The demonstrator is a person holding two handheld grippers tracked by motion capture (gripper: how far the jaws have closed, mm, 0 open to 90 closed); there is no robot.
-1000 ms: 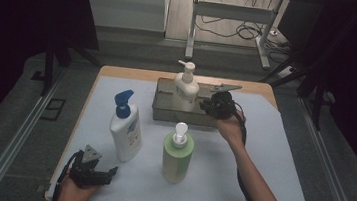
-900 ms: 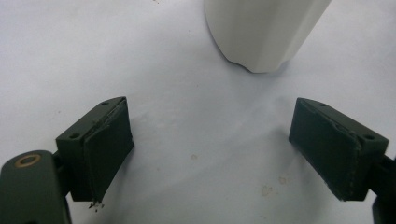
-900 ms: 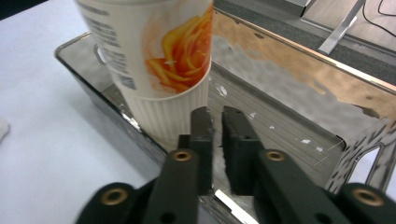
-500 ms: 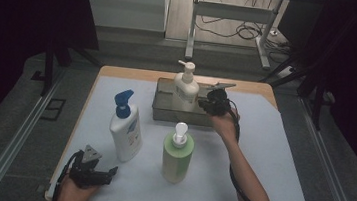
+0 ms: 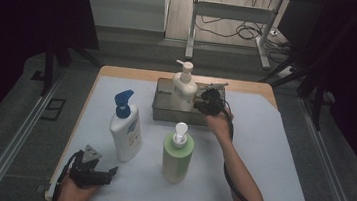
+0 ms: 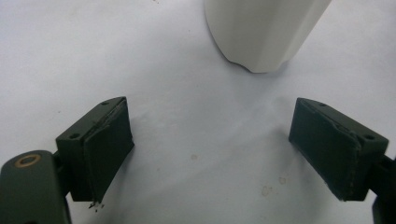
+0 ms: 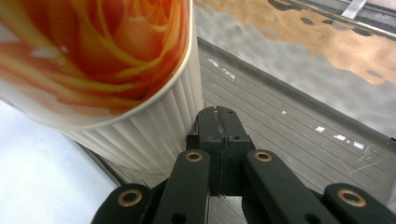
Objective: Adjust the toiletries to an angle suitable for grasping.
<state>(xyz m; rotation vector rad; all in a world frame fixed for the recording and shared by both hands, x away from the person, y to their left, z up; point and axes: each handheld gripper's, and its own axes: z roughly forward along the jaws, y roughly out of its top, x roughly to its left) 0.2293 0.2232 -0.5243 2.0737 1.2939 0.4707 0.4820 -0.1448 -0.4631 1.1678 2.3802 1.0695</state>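
Here our right tongs (image 7: pixel 218 122) are pressed together on nothing, just beside the cream pump bottle (image 5: pixel 184 88) standing in the metal tray (image 5: pixel 163 110). Our left tongs (image 5: pixel 89 171) rest apart on the table (image 5: pixel 281 156). Next, likely, we part the right pair to grip or nudge that bottle.

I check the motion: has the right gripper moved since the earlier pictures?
Yes. The right gripper has shifted left, closer to the cream pump bottle in the metal tray.

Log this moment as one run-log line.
right gripper: shut, empty, beside cream bottle in metal tray | left gripper: open, empty, resting on table
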